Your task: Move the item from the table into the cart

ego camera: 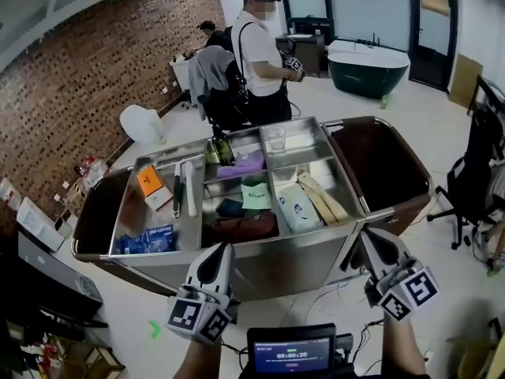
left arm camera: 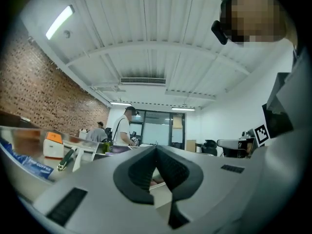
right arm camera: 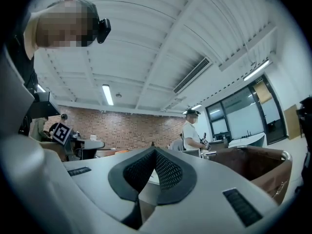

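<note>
bearing illegible print: blue pack

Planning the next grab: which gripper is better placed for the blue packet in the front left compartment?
Left, probably. The left gripper hangs close beside the blue packet; the right gripper is farther off to the right. Both are shut and empty, so it would need to open first.

Head view down; gripper views upward

bottle: in rear middle compartment | cup: right of it | person: behind counter
</note>
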